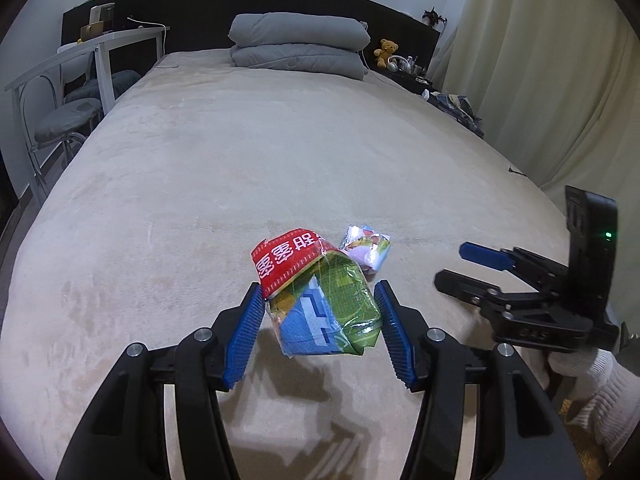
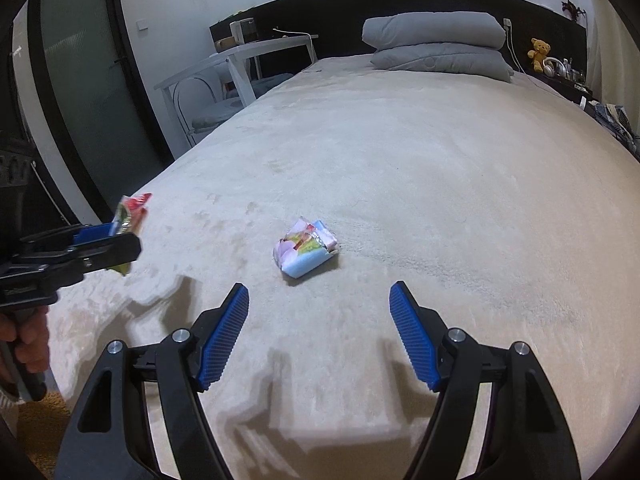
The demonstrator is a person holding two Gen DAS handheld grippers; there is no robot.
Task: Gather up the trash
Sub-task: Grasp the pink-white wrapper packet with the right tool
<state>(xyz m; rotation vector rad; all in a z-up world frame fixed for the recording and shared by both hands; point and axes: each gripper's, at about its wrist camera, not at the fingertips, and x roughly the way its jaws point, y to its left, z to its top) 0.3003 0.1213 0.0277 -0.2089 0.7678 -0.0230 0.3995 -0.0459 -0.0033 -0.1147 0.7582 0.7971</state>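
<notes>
My left gripper (image 1: 318, 296) is shut on a crumpled red, green and blue snack wrapper (image 1: 320, 308) and holds it above the beige bed (image 1: 240, 168). The same wrapper (image 2: 130, 216) shows in the right wrist view at the far left, in the left gripper (image 2: 120, 236). A smaller crumpled pink and light-blue wrapper (image 2: 306, 248) lies on the bed just ahead of my right gripper (image 2: 320, 300), which is open and empty. In the left wrist view this small wrapper (image 1: 366, 250) lies just beyond the held one, and the right gripper (image 1: 450, 266) is at the right.
Folded grey bedding (image 1: 298, 46) lies at the head of the bed against a dark headboard (image 1: 200, 4). A white side table (image 1: 80, 60) and chairs stand on the left. A teddy bear (image 1: 387, 52) and clutter sit on the right shelf. Curtains (image 1: 540, 80) hang at right.
</notes>
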